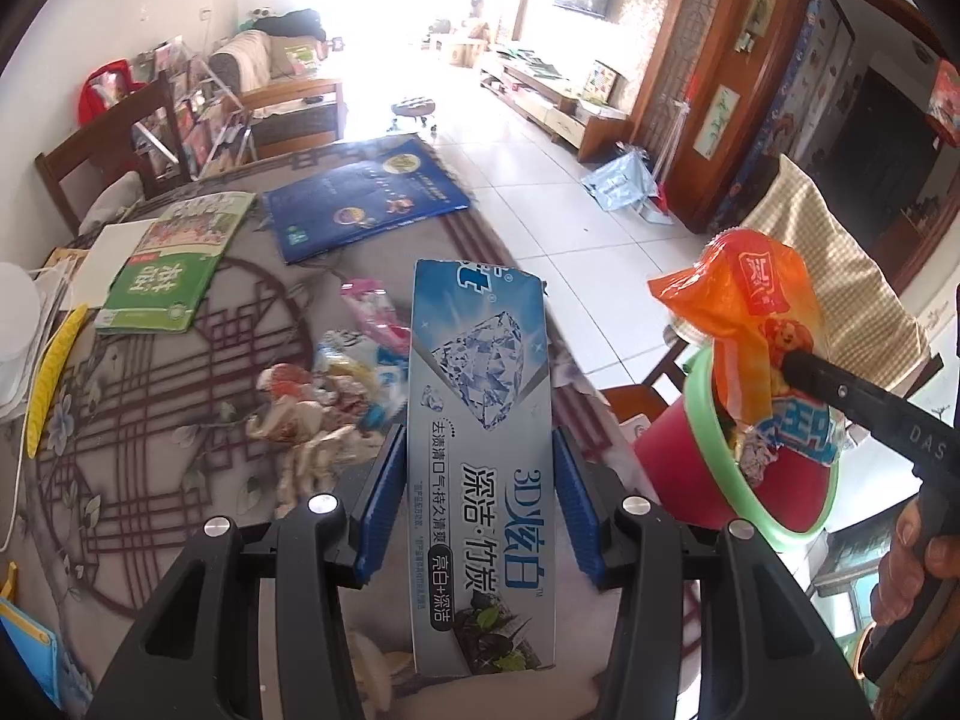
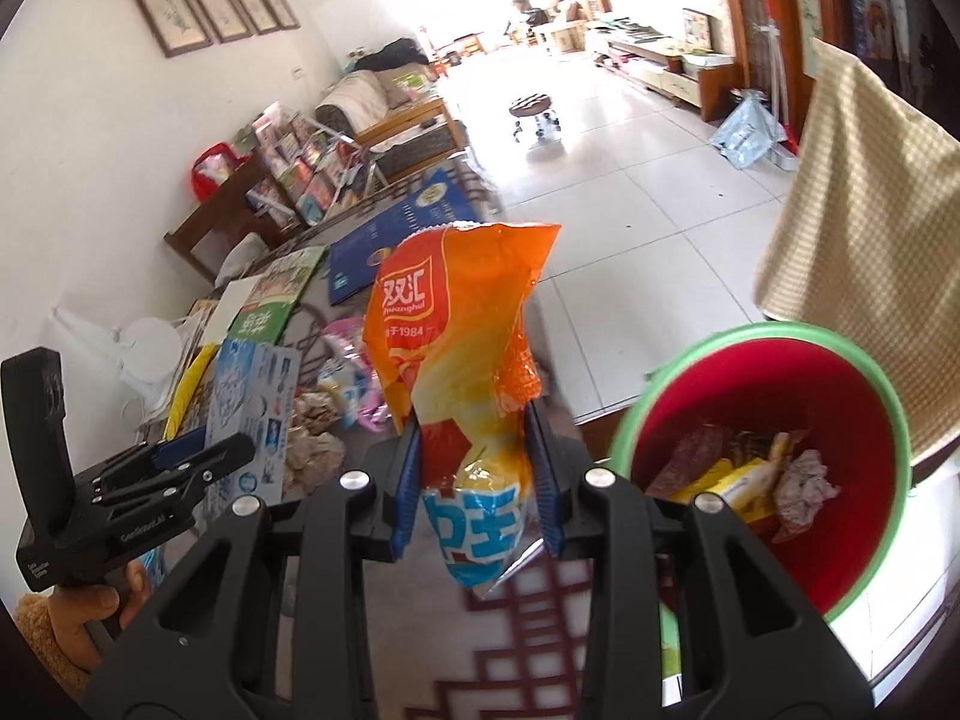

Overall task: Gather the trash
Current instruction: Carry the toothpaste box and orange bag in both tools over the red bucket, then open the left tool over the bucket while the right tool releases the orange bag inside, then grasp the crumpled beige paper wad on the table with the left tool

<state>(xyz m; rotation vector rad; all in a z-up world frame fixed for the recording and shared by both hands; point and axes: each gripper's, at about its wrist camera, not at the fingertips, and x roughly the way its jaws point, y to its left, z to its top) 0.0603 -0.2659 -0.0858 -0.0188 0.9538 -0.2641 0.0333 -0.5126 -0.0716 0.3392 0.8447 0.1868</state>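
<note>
Left hand-held gripper (image 1: 477, 474): blue pads narrowed onto both long edges of a toothpaste box (image 1: 480, 420), which stands up out of the jaws, clear of the table (image 1: 150, 450). Right hand-held gripper (image 2: 477, 474): jaws closed part-way on the lower half of an orange bag (image 2: 462, 348), crumpled where it is pinched; its top flares loose above. In the left view the bag sits over the near rim of the bin (image 1: 750, 480); in the right view the bin (image 2: 780, 468) opening lies to the right of the bag, so the bag is near the rim but seems not centred over the mouth. The bin is red with a green rim, tilted toward the cameras, with a few wrappers already at the bottom. Judgement: step in hand is dropping the bag. Carry it further over the red interior before releasing; the light film may cling to a pad or drift, so let go low and well inside the rim. Keep the box clear of the right hand-held gripper, then bring it in second, end-first. Beyond the left hand-held gripper, a wrapper pile (image 1: 336, 396) remains on the table, so more trips seem due. Further back: green booklet (image 1: 174, 264), blue bag (image 1: 366, 198).
</note>
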